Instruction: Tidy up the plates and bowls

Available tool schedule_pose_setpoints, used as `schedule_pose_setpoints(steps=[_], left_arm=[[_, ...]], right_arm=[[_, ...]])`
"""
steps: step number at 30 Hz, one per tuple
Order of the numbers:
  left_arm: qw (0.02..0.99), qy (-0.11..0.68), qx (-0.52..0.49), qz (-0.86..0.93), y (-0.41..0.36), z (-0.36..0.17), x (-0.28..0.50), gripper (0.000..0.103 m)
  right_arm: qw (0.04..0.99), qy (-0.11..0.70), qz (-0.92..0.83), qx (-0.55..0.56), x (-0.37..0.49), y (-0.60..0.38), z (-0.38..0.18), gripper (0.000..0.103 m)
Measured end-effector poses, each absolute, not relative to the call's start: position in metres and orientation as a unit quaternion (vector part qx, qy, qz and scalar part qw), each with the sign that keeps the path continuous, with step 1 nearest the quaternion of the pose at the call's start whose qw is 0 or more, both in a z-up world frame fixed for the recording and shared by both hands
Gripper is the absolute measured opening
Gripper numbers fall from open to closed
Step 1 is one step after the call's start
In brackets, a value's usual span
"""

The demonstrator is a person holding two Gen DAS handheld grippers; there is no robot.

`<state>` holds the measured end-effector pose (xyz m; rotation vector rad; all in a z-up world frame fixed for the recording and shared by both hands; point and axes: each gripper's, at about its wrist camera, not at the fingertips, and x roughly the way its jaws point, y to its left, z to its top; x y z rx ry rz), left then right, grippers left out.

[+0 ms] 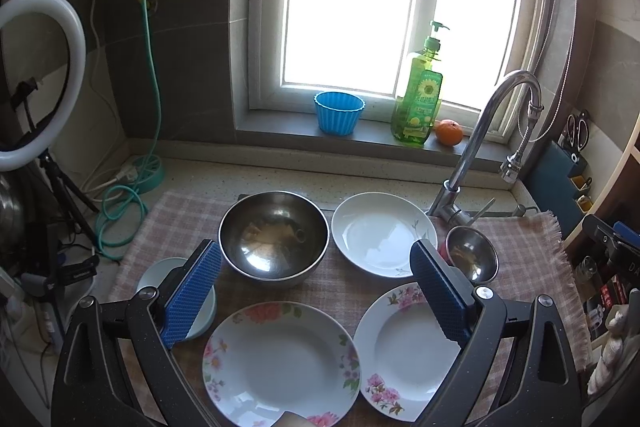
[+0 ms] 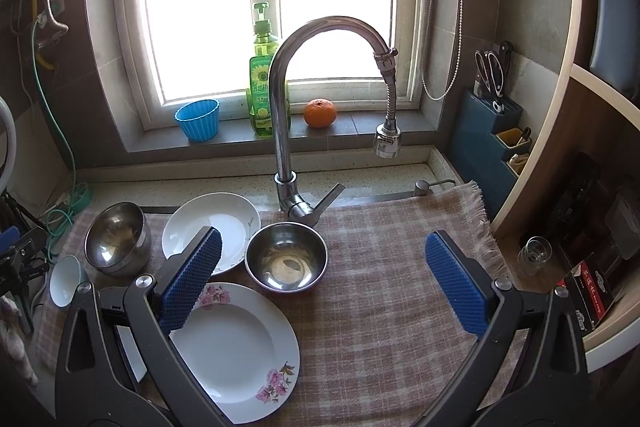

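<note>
On the plaid cloth (image 1: 344,291) lie two flowered plates (image 1: 280,359) (image 1: 404,351), a plain white plate (image 1: 380,231), a large steel bowl (image 1: 274,237), a small steel bowl (image 1: 472,253) and a pale ceramic bowl (image 1: 154,277) at the left. My left gripper (image 1: 316,291) is open above the flowered plates, holding nothing. My right gripper (image 2: 324,283) is open above the cloth, beside the small steel bowl (image 2: 286,257) and one flowered plate (image 2: 236,351). The white plate (image 2: 212,227), large bowl (image 2: 116,237) and ceramic bowl (image 2: 66,279) show at the left.
A tall faucet (image 2: 284,131) rises behind the dishes. A blue cup (image 2: 198,119), green soap bottle (image 2: 262,79) and an orange (image 2: 320,113) stand on the windowsill. A knife block (image 2: 492,131) and a glass (image 2: 534,255) are at right. A ring light (image 1: 40,79) and cables are at left.
</note>
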<state>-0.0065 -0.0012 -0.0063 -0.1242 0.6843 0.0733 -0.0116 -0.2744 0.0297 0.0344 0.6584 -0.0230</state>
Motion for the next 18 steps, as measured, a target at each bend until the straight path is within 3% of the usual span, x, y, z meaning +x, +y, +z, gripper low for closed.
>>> schedule_pose_setpoints(steps=[18], left_arm=[[0.939,0.338,-0.059,0.034,-0.0026,-0.0084,-0.0057,0.096]], right_arm=[[0.945,0.328,-0.013,0.015,-0.0094,-0.2705,0.022,0.103]])
